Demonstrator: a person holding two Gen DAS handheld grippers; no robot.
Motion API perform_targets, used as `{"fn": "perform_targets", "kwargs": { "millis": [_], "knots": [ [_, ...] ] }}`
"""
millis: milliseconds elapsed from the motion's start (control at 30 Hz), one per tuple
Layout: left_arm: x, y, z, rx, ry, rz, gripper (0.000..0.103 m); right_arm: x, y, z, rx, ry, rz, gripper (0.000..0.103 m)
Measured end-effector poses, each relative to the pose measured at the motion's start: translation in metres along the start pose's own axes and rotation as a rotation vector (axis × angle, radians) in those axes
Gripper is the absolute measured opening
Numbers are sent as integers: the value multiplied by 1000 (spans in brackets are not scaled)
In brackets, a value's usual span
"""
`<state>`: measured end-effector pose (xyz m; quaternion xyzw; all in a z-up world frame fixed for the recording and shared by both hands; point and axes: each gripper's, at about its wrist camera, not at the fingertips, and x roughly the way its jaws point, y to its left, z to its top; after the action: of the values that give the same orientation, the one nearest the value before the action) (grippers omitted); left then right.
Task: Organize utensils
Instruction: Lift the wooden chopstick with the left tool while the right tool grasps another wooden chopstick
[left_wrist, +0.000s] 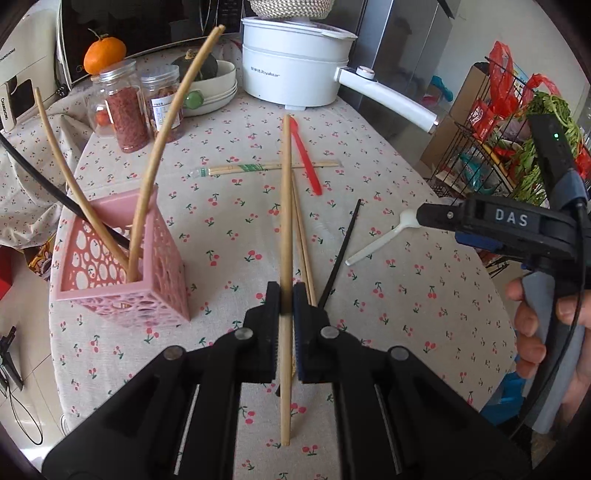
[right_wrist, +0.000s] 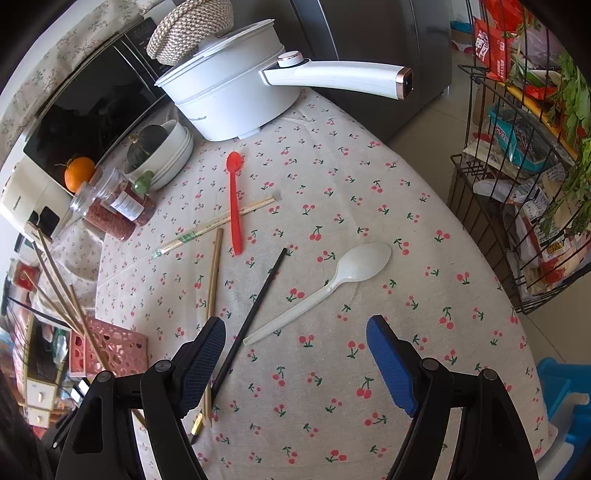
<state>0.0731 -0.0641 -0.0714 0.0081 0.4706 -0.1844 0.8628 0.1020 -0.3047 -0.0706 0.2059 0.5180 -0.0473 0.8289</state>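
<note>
My left gripper (left_wrist: 286, 306) is shut on a long wooden chopstick (left_wrist: 285, 206), held above the cherry-print tablecloth and pointing away from me. A pink perforated holder (left_wrist: 122, 266) stands to its left with two long wooden sticks (left_wrist: 162, 147) leaning in it. A wooden chopstick pair (left_wrist: 304, 251), a black chopstick (right_wrist: 258, 306), a white plastic spoon (right_wrist: 325, 288), a red spoon (right_wrist: 234, 206) and paper-wrapped chopsticks (right_wrist: 218, 221) lie on the cloth. My right gripper (right_wrist: 297, 325) hangs open above the black chopstick and the white spoon's handle, holding nothing.
A white electric pot (left_wrist: 295, 70) with a long handle stands at the back. Two spice jars (left_wrist: 125, 110), stacked bowls (left_wrist: 218, 92) and an orange (left_wrist: 103, 55) sit back left. A wire rack (right_wrist: 517, 184) of groceries stands off the table's right edge.
</note>
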Motion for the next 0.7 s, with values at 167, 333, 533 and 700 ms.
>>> {"fn": "perform_targets", "kwargs": {
  "millis": [167,333,533,700],
  "knots": [
    [-29,15,-3,3,-42,-37,8,9,19,-4,-33,16,-9,80],
    [-55,35,-8,-20,-74,-66,8,29,47,-8,-103,58,-24,80],
    [-80,57,-11,-44,-122,-88,8,67,81,-6,-187,126,-45,79],
    [-91,75,-11,-67,-136,-101,8,95,102,0,-211,157,-63,72]
  ]
}}
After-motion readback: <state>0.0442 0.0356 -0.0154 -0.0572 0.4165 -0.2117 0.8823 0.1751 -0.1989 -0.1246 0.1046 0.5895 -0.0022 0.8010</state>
